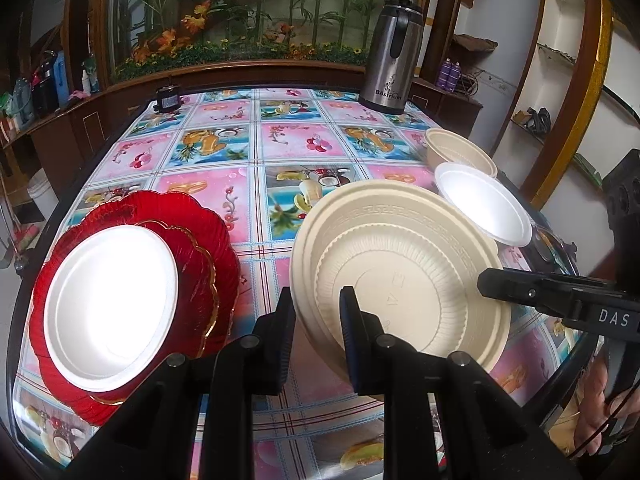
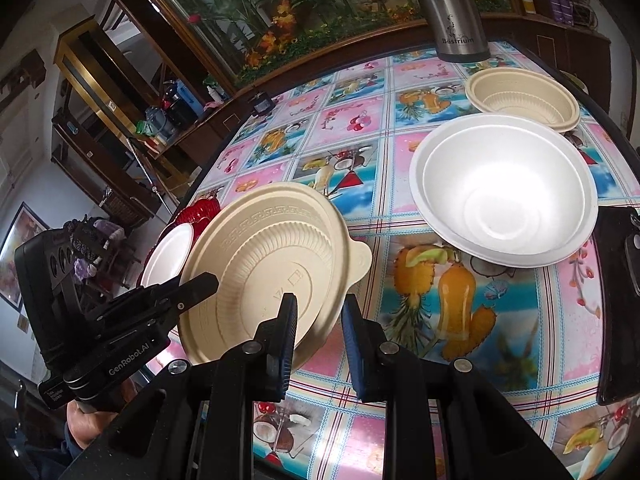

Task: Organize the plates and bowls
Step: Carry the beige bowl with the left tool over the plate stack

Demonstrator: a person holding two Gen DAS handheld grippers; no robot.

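A cream plastic plate (image 1: 400,264) is tilted up off the table, its near rim between my left gripper's (image 1: 316,316) fingers, which are shut on it. It also shows in the right wrist view (image 2: 264,268), held by the left gripper (image 2: 192,296). My right gripper (image 2: 318,320) is open and empty beside the plate's right edge; it enters the left wrist view at the right (image 1: 520,292). A white foam plate (image 1: 112,304) lies on stacked red plates (image 1: 200,240). A white foam bowl (image 2: 504,188) and a cream bowl (image 2: 524,100) stand at the right.
A steel thermos jug (image 1: 390,60) stands at the table's far right. A small black box (image 1: 168,98) sits at the far left edge. A dark object (image 2: 618,304) lies at the right table edge. The table has a fruit-print cloth (image 1: 256,184).
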